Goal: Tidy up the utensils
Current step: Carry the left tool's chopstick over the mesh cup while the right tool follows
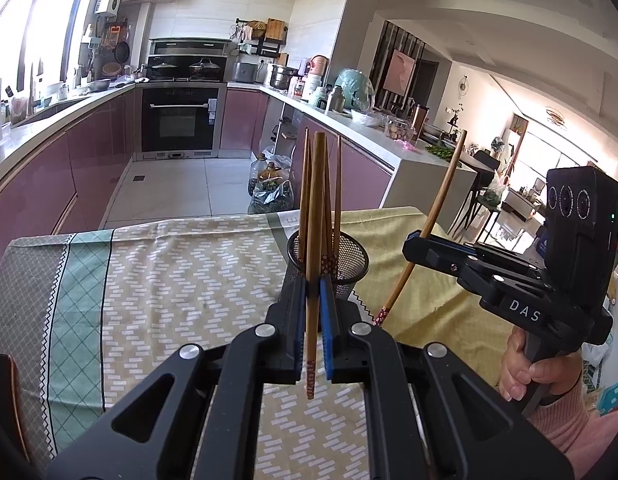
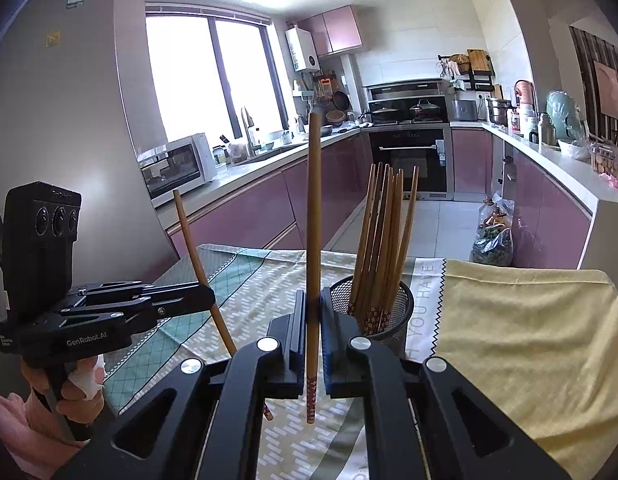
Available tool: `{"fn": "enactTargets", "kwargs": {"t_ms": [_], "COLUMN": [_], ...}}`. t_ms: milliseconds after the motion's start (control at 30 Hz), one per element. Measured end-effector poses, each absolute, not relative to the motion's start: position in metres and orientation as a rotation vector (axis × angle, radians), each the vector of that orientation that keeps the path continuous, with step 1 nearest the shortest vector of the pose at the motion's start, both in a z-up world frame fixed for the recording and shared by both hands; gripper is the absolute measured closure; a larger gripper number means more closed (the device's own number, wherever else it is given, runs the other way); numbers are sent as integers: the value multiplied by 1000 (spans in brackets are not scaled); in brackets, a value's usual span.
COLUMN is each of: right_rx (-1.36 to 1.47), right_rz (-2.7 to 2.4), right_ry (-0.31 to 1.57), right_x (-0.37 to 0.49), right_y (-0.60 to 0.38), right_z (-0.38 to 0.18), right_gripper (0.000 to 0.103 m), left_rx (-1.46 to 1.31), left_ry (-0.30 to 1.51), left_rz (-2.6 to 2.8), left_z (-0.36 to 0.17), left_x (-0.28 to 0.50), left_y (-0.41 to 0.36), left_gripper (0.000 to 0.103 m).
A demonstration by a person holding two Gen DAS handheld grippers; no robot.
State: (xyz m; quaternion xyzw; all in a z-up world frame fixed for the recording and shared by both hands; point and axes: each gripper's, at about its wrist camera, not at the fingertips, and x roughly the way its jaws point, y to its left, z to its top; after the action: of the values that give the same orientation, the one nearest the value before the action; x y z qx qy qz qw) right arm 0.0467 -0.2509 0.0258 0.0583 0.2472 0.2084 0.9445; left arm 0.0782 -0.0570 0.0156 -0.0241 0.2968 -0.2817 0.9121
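Left wrist view: the left claw (image 1: 313, 304) is pressed onto one chopstick (image 1: 315, 248), held near upright with its patterned end hanging below the pads. Just past the tips stands the mesh cup (image 1: 355, 258), with a few chopsticks (image 1: 336, 188) rising from it; from here the claw hides most of the cup. To the right, the right claw (image 1: 413, 240) pinches its own chopstick (image 1: 429, 220), which leans, and a hand (image 1: 527, 372) in a pink sleeve grips that handle. Both hang over the cloth (image 1: 169, 280) on the table.

Right wrist view shows more: the right claw (image 2: 313, 320) pinches its stick (image 2: 313, 240) upright, and the cup (image 2: 393, 304) sits just right of the tips, its rim open to view with a full bunch (image 2: 383, 240) leaning inside. The left claw (image 2: 207, 296) appears at the left with its tilted stick (image 2: 201, 264), apart from the cup. A yellow towel (image 2: 529, 332) covers the table's right side.
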Motion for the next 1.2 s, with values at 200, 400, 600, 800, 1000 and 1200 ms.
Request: {"fn": "enactTargets", "kwargs": {"t_ms": [200,400,600,800,1000,1200], "right_rx": [111,110,110,105,103,106], "right_rz": [421,425,427,428,429,428], "right_ry": [486,479,470,453,443,443], "right_x": [47,48,48,48,49,51], "right_y": [-252,-252,-253,-253,-254,-254], "right_z": [33,34,36,42,46,46], "right_gripper": [97,97,97,97,97,97], "left_rx": [-51,-48,-43,-42,-42,-36], "left_ry": [598,587,573,560,549,544], "left_rz": [-590,-597,-600,-608,-617,-624], "left_z": [22,27,35,40,46,51], "left_x": [80,81,81,81,82,85], "left_y": [-58,-63,-65,-67,-69,-74], "left_gripper": [95,95,95,95,95,95]}}
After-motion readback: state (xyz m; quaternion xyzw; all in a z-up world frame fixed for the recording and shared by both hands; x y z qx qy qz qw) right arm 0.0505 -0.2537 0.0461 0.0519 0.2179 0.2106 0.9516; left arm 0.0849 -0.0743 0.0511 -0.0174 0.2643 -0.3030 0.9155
